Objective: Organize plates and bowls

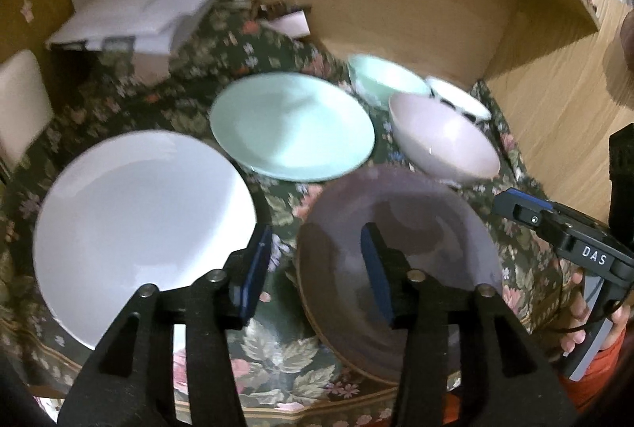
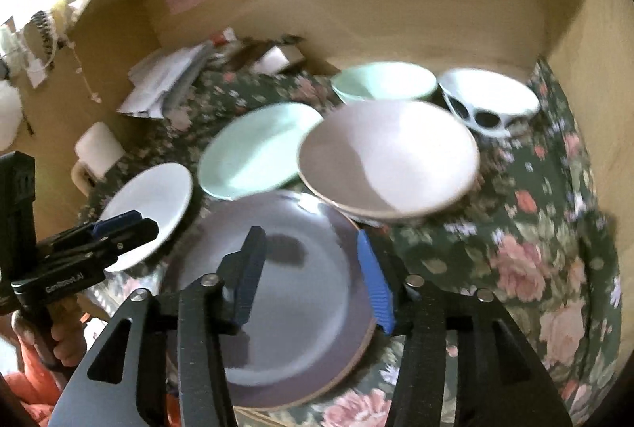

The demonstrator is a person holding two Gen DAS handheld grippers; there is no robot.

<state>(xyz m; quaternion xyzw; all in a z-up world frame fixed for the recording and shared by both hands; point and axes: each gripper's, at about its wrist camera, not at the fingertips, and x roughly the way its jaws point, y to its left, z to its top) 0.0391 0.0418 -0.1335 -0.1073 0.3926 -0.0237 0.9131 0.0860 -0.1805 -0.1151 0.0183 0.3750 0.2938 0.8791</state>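
On a floral cloth lie a white plate, a mint plate and a mauve plate. Behind stand a pale pink bowl, a mint bowl and a white bowl with black spots. My left gripper is open and empty, hovering between the white and mauve plates. My right gripper is open and empty above the mauve plate. The right view also shows the pink bowl, mint bowl, spotted bowl, mint plate and white plate.
Wooden walls enclose the cloth at the back and right. A pile of white papers lies at the back left, with a white mug nearby. The right gripper's body shows at the right edge.
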